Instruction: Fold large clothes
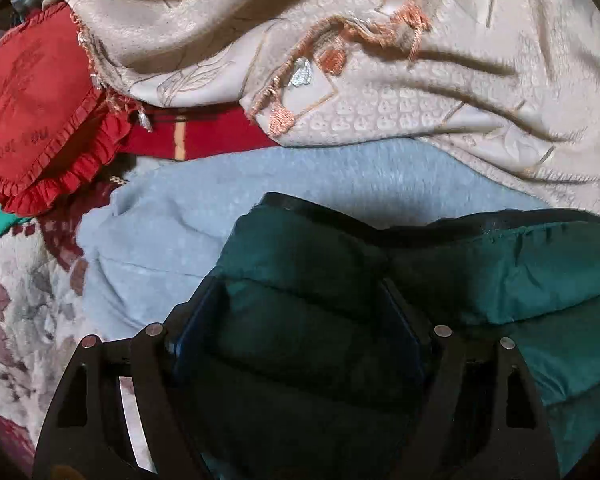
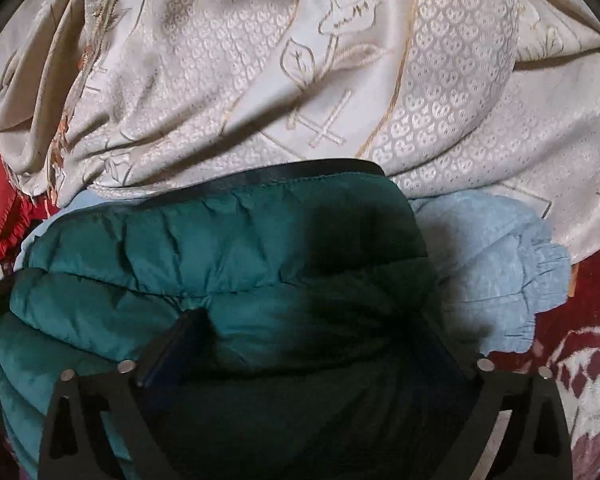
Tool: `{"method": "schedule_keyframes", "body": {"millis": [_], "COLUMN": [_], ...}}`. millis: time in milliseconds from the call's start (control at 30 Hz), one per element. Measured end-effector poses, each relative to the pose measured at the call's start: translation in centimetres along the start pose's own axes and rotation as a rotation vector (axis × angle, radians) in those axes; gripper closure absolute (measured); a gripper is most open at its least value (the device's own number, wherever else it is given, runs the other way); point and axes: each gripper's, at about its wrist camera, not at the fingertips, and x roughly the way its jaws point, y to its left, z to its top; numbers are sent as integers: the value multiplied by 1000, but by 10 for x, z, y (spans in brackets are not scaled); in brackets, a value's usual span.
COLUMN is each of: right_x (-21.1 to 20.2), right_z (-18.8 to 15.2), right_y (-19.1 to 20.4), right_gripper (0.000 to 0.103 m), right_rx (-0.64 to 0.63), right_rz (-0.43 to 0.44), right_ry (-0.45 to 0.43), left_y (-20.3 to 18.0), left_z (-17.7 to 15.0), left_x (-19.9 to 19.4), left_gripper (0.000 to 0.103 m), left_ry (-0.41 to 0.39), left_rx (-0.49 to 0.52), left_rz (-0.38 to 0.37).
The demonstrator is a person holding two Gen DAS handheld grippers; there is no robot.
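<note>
A dark green quilted puffer jacket [image 1: 500, 272] with a black trimmed edge lies on a light blue garment [image 1: 204, 216]. My left gripper [image 1: 300, 304] stands open low over the jacket's left end, the padding bulging between its fingers. In the right wrist view the same green jacket [image 2: 188, 248] fills the lower middle. My right gripper [image 2: 312, 328] is open over it, its left finger [image 2: 180, 332] pressed into a seam fold. The light blue garment [image 2: 492, 264] with a gathered cuff shows beyond the jacket's right end.
A cream embroidered cloth [image 1: 420, 92] with orange fringe is heaped behind the jacket, also in the right wrist view [image 2: 260, 80]. A red ruffled cushion [image 1: 32, 120] lies at the left. A floral blanket [image 1: 16, 312] in maroon and white lies underneath.
</note>
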Motion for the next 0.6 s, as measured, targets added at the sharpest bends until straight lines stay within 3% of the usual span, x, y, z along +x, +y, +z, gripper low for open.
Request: {"method": "schedule_keyframes", "body": {"millis": [133, 600], "right_x": [10, 7], "right_z": [-2, -5], "right_y": [-9, -1], "right_gripper": [0, 0], "right_rx": [25, 4], "right_rz": [25, -12], "right_ry": [12, 6], "left_y": [3, 2], "left_z": [-5, -5], "left_x": [11, 16], "left_gripper": [20, 20], "left_ry": [-15, -29], "left_rx": [-30, -21], "left_rz": [8, 23]}}
